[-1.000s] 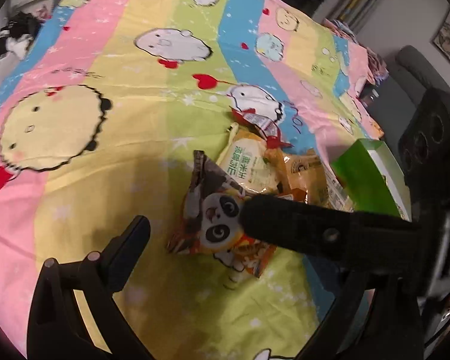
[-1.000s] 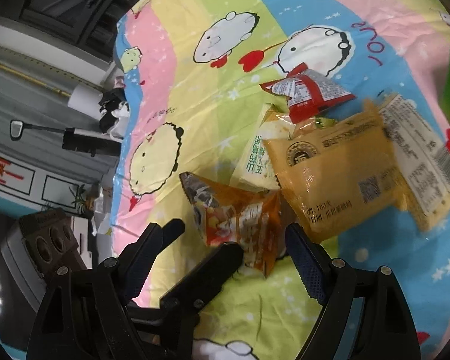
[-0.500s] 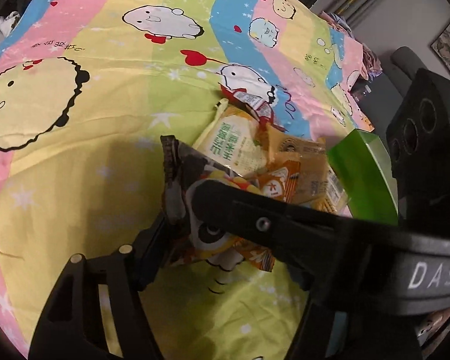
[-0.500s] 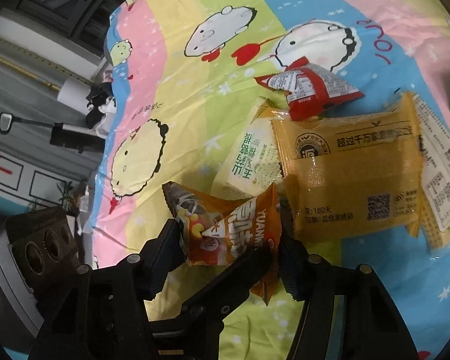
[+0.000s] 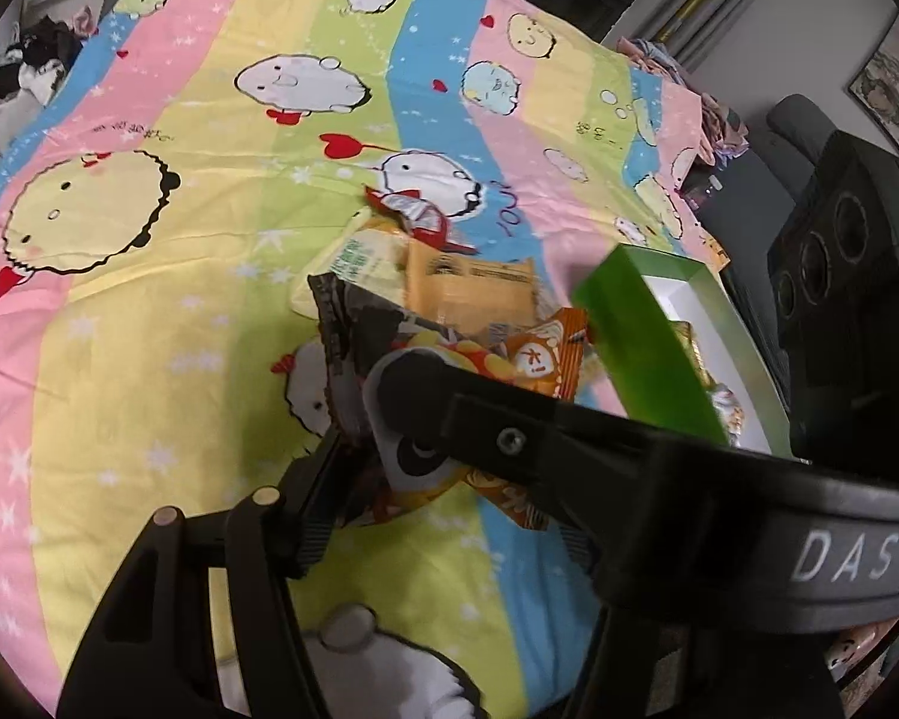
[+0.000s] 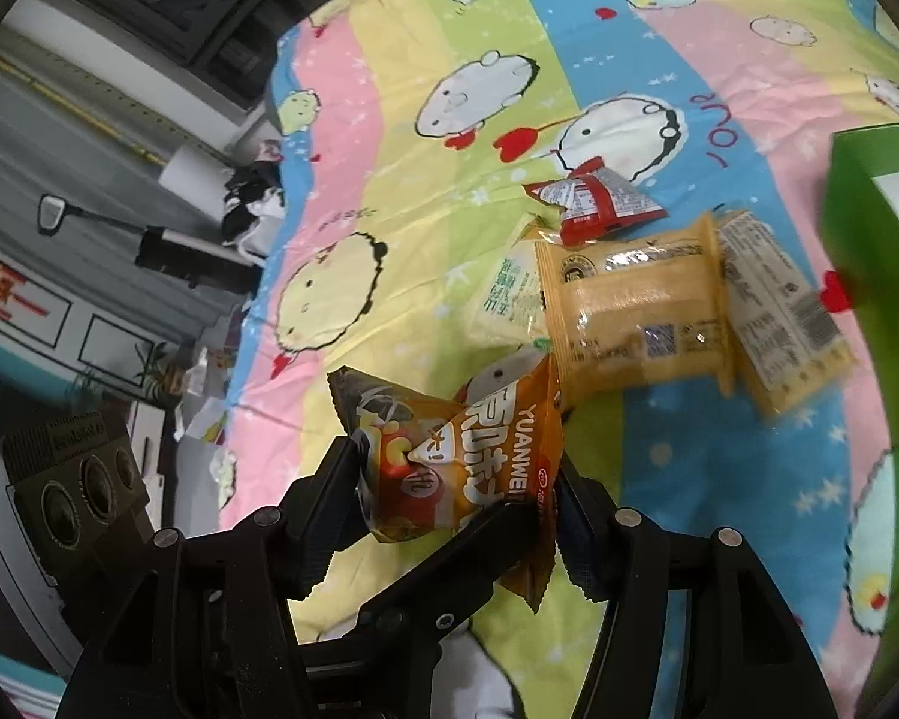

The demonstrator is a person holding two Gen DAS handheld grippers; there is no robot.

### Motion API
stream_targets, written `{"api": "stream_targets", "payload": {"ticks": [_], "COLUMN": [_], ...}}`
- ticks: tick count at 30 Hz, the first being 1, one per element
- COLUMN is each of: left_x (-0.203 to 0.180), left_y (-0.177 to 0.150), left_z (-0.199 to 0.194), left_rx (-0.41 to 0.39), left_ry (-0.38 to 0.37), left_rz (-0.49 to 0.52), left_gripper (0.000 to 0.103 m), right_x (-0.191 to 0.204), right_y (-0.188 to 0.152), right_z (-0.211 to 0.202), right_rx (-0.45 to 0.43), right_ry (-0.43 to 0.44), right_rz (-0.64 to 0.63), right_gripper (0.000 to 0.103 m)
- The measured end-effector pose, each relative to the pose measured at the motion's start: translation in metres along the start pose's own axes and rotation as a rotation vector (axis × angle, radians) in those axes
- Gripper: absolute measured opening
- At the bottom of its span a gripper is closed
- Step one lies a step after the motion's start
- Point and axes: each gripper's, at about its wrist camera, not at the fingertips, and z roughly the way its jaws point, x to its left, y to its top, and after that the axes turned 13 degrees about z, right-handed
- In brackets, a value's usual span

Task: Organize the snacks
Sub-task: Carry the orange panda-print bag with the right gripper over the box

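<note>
Two hand-held grippers share one orange snack bag point(image 6: 449, 455) above a bed covered in a striped cartoon bedsheet point(image 5: 150, 311), the packet raised clear of the fabric. The right gripper point(image 6: 449, 497) clamps the bag from both sides, its jaws pressed into the crinkled foil, while the left gripper point(image 5: 353, 455) is closing its jaws on the same packet; seen from the left wrist, the right tool's finger crosses in front of the panda print, so how firmly the left pads bite is hard to judge. The double hold looks like a way to steady a light, slippery pouch that would otherwise twist or slide out of a single pinch. Just beside the raised bag, on the right, stands the open green box point(image 5: 647, 353), tilted towards the cameras with some packets already inside, apparently the place where the snacks are being gathered. Waiting on the sheet beyond are a yellow cake pack point(image 6: 635, 317), a pale green-lettered pack point(image 6: 509, 299) partly beneath it, a small red-and-white sachet point(image 6: 593, 204) and a cracker pack point(image 6: 779, 323) lying against the cake pack nearest the box. The pile sits near the box, which should keep each carry short.
</note>
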Motion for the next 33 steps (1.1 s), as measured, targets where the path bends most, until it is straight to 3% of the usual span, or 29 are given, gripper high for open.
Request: {"api": "stream_targets", "payload": {"ticks": [10, 20, 33], "left_x": [-0.050, -0.099, -0.154], "left_y": [-0.003, 0.004, 0.016], "left_z": [-0.023, -0.048, -0.035], "left_rx": [-0.027, -0.099, -0.100], "left_ry": [0.000, 0.006, -0.038], "left_rz": [0.026, 0.117, 0.236], "left_gripper": [0.060, 0.059, 0.059], "right_x": [-0.005, -0.008, -0.047], "right_y": [-0.017, -0.029, -0.029], "right_z": [-0.050, -0.108, -0.158], "right_rx": [-0.033, -0.141, -0.250], "right_ry": [-0.003, 0.028, 0.040], "right_rz": [-0.033, -0.076, -0.007], "right_gripper": [0.063, 0.063, 0.063]}}
